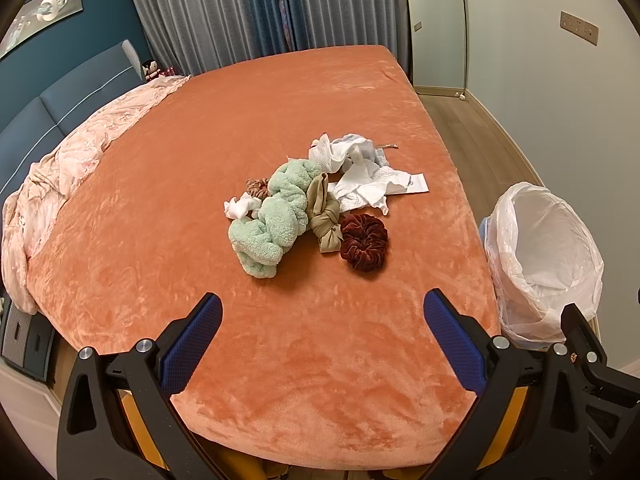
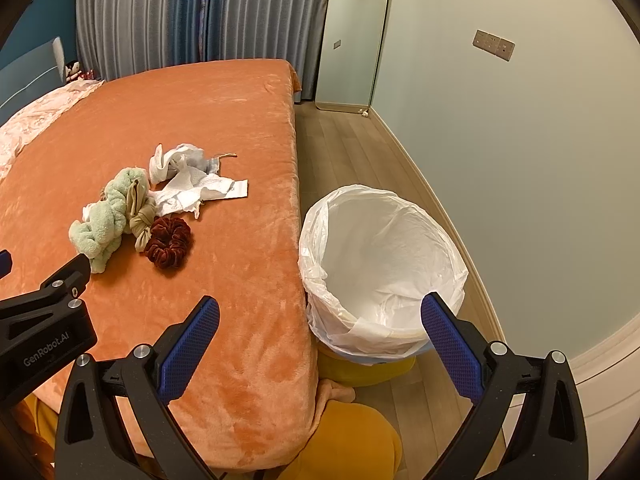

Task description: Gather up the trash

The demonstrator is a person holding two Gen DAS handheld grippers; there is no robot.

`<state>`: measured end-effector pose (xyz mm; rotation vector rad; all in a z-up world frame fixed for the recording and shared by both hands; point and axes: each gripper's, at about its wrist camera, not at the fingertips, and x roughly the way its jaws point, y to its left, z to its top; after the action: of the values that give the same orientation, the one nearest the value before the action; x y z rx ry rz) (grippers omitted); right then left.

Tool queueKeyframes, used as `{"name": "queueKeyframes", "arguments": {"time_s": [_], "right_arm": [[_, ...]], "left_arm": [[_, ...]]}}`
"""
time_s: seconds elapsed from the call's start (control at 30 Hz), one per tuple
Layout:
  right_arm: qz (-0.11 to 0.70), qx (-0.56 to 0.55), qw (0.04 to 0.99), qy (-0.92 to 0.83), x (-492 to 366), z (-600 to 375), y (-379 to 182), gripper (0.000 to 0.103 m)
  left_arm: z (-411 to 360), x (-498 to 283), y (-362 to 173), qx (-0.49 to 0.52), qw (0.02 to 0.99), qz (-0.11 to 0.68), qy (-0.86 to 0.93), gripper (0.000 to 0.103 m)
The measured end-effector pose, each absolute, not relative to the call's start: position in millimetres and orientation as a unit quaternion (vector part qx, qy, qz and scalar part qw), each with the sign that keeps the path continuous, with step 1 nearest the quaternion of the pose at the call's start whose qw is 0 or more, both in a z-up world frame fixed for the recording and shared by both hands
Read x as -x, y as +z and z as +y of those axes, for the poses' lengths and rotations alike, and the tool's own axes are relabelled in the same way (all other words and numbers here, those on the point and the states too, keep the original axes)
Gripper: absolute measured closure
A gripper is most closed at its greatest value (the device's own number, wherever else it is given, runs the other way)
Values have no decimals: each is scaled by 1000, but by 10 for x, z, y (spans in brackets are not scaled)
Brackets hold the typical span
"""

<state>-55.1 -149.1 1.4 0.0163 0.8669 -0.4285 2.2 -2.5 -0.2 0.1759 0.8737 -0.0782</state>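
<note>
Bedroom, left wrist view: your orange plush bedspread (image 1: 200,184) fills the frame, nap crushed in patches, with a pink quilted duvet (image 1: 68,164) bunched along its left edge against a blue padded headboard (image 1: 52,112). Item one: crumpled white paper trash (image 1: 362,174), embossed tissue sheets with a flat printed slip jutting out to the right, long axis running left to right at mid-bed. Item two: a mint terry headband (image 1: 276,216), fluffy and twisted, long axis running from far right to near left. Item three: an olive knotted headband (image 1: 322,216), smooth fabric, lying lengthwise toward you. Item four: a maroon velvet scrunchie (image 1: 365,242), round and ruffled, touching the olive band. A small brown scrunchie (image 1: 256,188) and a white wad (image 1: 239,207) sit just behind the mint one. Your left gripper (image 1: 322,316) hovers near the pile, blue pads spread wide and holding nothing.

Right wrist view: your right gripper (image 2: 320,320) is likewise spread apart and empty, straddling the bed edge and the trash bin (image 2: 384,264), a round bin lined with thin crinkled white plastic, standing on wood flooring (image 2: 340,148) just beside the bed. The paper trash (image 2: 188,180) lies left of the bin, on the bedspread.
</note>
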Motion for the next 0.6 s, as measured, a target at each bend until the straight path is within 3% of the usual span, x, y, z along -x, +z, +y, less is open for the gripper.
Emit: {"name": "queueKeyframes", "arguments": {"time_s": [0.6], "right_arm": [[416, -11, 886, -205, 549, -1485, 39, 7]], "left_arm": [[10, -21, 32, -87, 905, 414, -36, 7]]}}
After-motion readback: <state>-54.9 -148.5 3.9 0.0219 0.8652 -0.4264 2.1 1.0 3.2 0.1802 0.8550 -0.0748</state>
